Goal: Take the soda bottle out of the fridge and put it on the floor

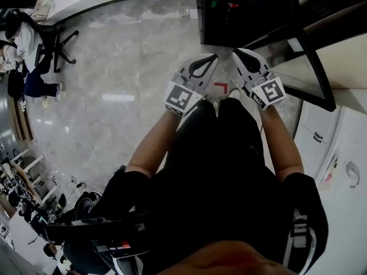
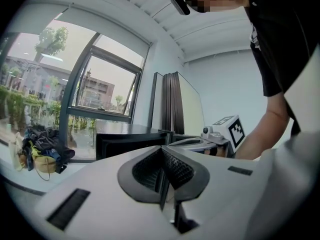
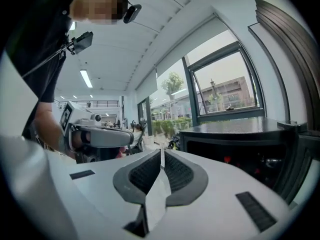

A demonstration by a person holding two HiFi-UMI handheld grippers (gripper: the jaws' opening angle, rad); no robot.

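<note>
Left gripper (image 2: 161,153): jaws pressed together, nothing between the pads. Right gripper (image 3: 162,155): same, pads flat against each other, empty. Neither touches anything. In the head view we hold both close side by side in front of the body, tips leaning toward each other and pointing at the fridge (image 1: 246,13).

Fridge is a low black unit just ahead of the tips. Its dark-framed glass door (image 1: 312,62) looks swung open to our right. We read that from the frame running out from the cabinet, not with certainty. The interior is dark, with small red and green spots and a metallic glint in the right gripper view.

Soda bottle: we can't make it out in any view. Our guess is that it sits inside that dark cavity, but the frames don't confirm it.

The grey polished floor (image 1: 126,67) between us and the fridge carries only a red corner mark (image 1: 221,86), just beyond the gripper tips. That is possibly the drop spot, but that's a guess too.

Progress, as we judge it: nothing done on the bottle yet.
- No bottle in either gripper, none on the floor.
- Left to do: spread one gripper, reach into the fridge, close on the bottle, pull it out, set it upright on the floor, let go.
</note>
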